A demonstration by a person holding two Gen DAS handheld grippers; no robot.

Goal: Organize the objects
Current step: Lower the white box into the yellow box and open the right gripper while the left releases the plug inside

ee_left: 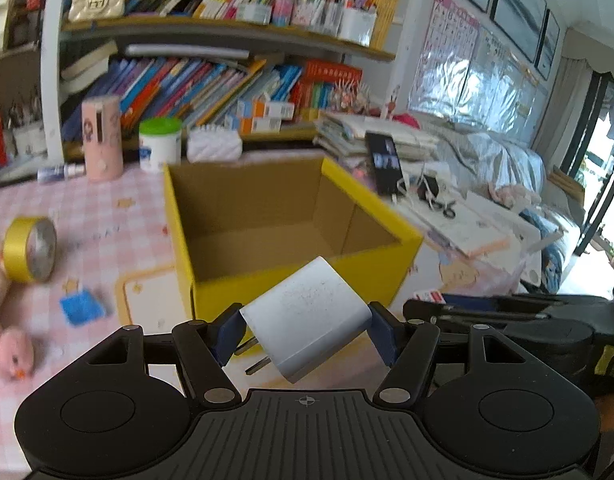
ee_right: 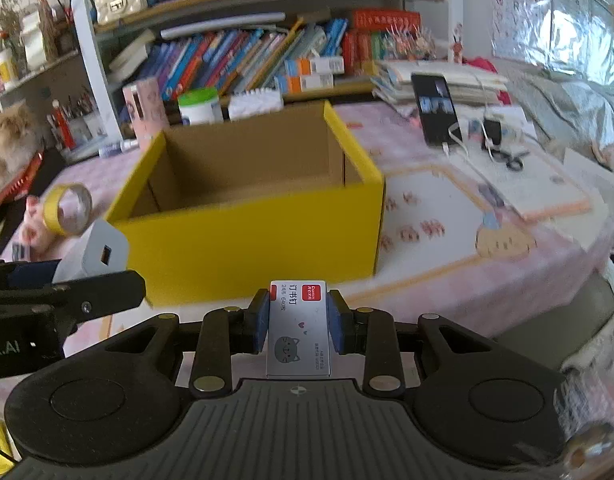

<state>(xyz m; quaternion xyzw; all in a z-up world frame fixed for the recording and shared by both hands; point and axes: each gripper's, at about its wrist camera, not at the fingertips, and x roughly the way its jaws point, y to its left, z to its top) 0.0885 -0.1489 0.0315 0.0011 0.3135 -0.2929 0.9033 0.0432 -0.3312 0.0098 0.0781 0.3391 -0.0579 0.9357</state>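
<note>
**A:** Left wrist view: a white charger (ee_left: 307, 316) is pinched between the blue pads of the left tongs (ee_left: 305, 330), tilted, prongs pointing down and to the left. It is held just short of the near wall of the yellow box (ee_left: 299, 280), whose cardboard interior appears empty.

**B:** How should the drop be handled?

**A:** The charger would best be carried over the near rim before the tongs are spread, since the prongs hang lowest and could catch the edge. To the left, a roll of gold tape (ee_left: 29, 250) and pink plush toys (ee_left: 15, 354) are seen on the bench (ee_left: 107, 216), well apart from the box.

**B:** And the right wrist view?

**A:** A small silver staple box (ee_right: 299, 332) with a cat drawing is gripped flat between the pads of the right tongs (ee_right: 298, 326), also short of the box's near wall (ee_right: 259, 240). The left tongs and charger (ee_right: 101, 254) are seen at the left edge, just beside the box's corner.

**B:** Room to move?

**A:** The opening is judged wide enough for both items, but one entry at a time is advised. Open bench lies to the right; a phone (ee_right: 437, 108) with cables stands beyond, well apart.
</note>
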